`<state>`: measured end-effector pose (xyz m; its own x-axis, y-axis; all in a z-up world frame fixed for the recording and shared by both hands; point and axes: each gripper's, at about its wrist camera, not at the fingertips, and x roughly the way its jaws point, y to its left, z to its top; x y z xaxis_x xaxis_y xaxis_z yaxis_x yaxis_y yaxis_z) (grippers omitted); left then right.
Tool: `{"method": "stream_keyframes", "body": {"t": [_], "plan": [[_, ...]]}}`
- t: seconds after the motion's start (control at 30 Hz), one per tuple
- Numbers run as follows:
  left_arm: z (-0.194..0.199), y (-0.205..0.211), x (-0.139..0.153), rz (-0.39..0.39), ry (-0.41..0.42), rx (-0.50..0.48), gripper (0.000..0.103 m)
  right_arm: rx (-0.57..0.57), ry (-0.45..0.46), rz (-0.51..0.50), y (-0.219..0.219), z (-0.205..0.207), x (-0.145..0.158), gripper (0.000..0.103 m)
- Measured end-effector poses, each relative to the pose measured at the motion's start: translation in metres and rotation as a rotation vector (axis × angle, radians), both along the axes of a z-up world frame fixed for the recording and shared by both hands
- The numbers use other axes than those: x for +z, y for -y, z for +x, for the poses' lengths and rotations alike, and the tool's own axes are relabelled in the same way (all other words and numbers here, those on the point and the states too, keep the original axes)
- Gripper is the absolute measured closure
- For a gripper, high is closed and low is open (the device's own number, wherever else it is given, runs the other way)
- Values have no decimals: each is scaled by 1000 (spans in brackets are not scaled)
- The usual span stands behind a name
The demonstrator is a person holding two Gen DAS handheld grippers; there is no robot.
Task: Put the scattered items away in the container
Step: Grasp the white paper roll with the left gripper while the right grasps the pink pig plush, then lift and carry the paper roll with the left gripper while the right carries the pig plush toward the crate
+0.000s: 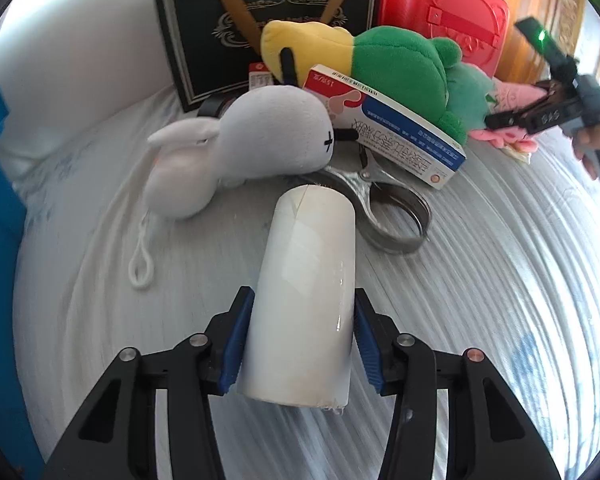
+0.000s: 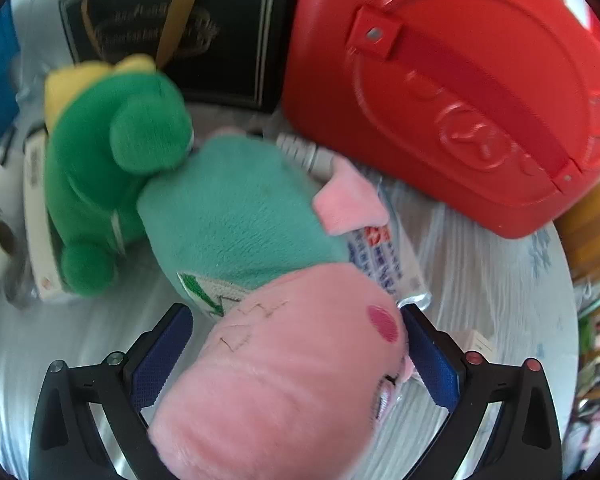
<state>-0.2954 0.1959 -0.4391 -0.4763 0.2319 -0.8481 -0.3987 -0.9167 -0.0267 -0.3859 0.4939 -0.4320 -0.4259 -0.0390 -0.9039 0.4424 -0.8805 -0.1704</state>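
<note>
You were at the pick-up step: your left gripper [image 1: 300, 344] had its jaws clamped on the white roll [image 1: 304, 300] lying on the bedcover [image 1: 500, 280], while your right gripper [image 2: 296, 356] stood wide around the pink plush [image 2: 284, 360], unsqueezed; next, lift the roll toward the red container [image 1: 440, 12]

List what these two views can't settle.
- Scissors: blades hidden under the white plush and box, left view.
- Box print: too small to read.
- Right gripper: pad contact with the pink plush unclear, since the plush bulges over the pads.
- Green plush: motion-blurred, right view.
- Container opening: in neither view.
</note>
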Motion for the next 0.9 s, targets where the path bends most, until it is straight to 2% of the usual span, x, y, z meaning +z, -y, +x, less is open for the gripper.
{"method": "stream_keyframes", "body": {"t": [0.07, 0.1, 0.13, 0.23, 0.4, 0.57, 0.73, 0.9], "plan": [[3, 2, -1, 10, 10, 16, 55, 2, 4, 10, -2, 3, -2, 3], [6, 1, 0, 18, 14, 26, 55, -1, -8, 27, -3, 5, -1, 16], [9, 0, 1, 28, 18, 36, 55, -10, -19, 33, -5, 7, 2, 24], [13, 5, 3, 59, 31, 72, 56, -53, -17, -5, -13, 9, 9, 33], [30, 10, 13, 87, 36, 95, 56, -96, -32, -55, -24, 26, 27, 35], [43, 9, 26, 97, 38, 104, 58, -154, -14, -146, -41, 47, 46, 36], [64, 9, 38, 108, 40, 121, 58, -213, 11, -220, -64, 80, 63, 36], [90, 10, 50, 122, 51, 129, 58, -241, 50, -263, -76, 129, 71, 36]]}}
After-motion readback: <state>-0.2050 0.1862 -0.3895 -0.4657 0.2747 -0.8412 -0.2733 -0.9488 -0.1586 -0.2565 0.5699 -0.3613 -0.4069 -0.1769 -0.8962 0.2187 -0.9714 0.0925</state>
